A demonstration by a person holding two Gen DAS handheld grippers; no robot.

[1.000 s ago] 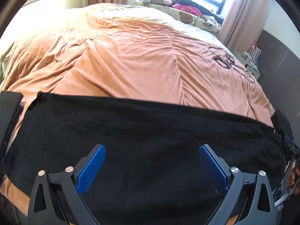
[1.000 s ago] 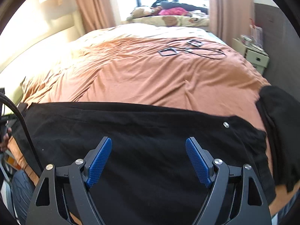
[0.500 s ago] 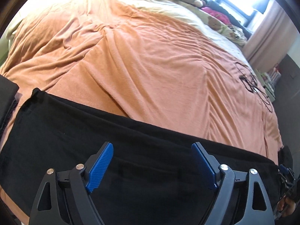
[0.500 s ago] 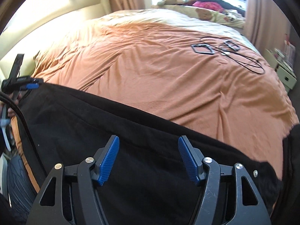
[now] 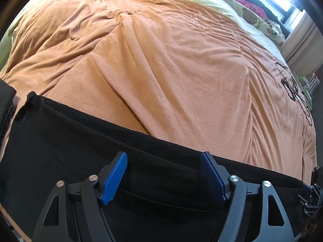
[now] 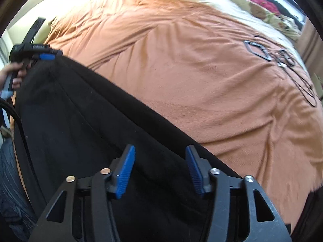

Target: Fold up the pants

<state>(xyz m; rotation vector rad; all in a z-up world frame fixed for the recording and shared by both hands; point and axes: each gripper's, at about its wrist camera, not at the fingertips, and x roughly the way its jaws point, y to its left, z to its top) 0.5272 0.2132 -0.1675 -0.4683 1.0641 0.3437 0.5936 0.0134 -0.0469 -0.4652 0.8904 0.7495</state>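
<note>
Black pants (image 5: 60, 141) lie stretched along the near edge of a bed covered by an orange blanket (image 5: 161, 60). My left gripper (image 5: 163, 157) points down over the pants' far edge, blue pads apart and closing, with cloth below them but not pinched. In the right wrist view the pants (image 6: 70, 121) run diagonally. My right gripper (image 6: 160, 149) hovers over their far edge, its jaws narrower and closing, with fabric under the gap and the pads not pressing it. The left gripper (image 6: 46, 56) also shows at the pants' far left end, held by a hand (image 6: 12, 74).
Black cables and small frames (image 6: 256, 48) lie on the blanket to the right. Pillows and soft toys (image 5: 252, 14) sit at the far end by the window. Another dark garment (image 5: 5, 94) lies at the left edge, and dark cloth (image 6: 308, 211) at the lower right.
Both grippers have come down closer to the pants and shifted toward their far edge. Both pairs of jaws have narrowed, the right more than the left. Both views have rolled.
</note>
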